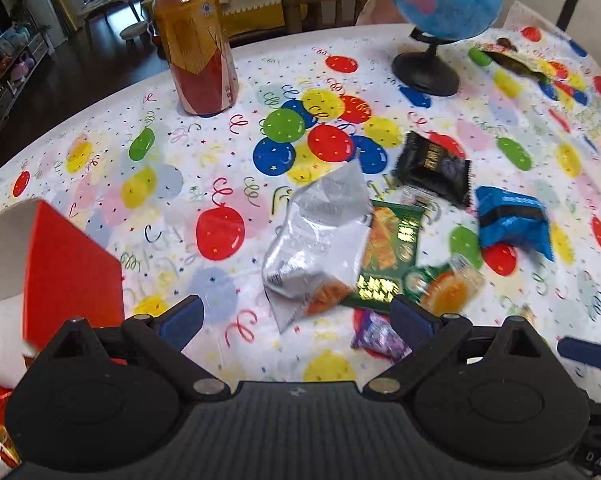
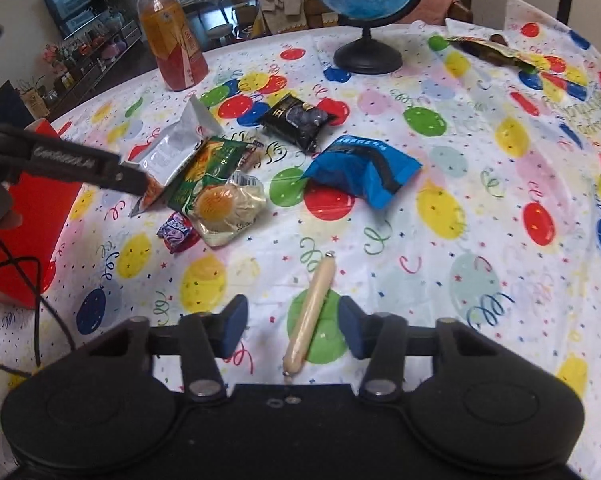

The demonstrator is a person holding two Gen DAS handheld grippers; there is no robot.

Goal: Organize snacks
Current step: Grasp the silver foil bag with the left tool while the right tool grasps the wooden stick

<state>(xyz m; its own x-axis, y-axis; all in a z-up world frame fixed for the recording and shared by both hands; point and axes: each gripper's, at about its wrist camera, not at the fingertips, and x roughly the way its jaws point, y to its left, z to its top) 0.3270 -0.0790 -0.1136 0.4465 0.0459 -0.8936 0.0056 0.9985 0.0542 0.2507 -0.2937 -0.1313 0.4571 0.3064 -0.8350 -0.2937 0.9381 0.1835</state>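
Observation:
Snack packets lie in a loose pile on the balloon tablecloth: a silver packet (image 1: 320, 236), a green packet (image 1: 388, 252), a clear bun packet (image 1: 448, 288), a purple candy (image 1: 376, 334), a black packet (image 1: 434, 168) and a blue packet (image 1: 512, 222). My left gripper (image 1: 296, 320) is open and empty, just short of the silver packet; it also shows in the right wrist view (image 2: 132, 180). My right gripper (image 2: 294, 330) is open, its jaws on either side of a pale sausage stick (image 2: 310, 312) that lies on the table. A red box (image 1: 72, 276) stands at the left.
A tall orange drink bottle (image 1: 196, 40) stands at the back left. A blue globe (image 1: 440, 8) on a black stand is at the back. A dark opened packet (image 1: 516, 60) lies at the far right. A wooden chair (image 1: 324, 0) stands behind the table.

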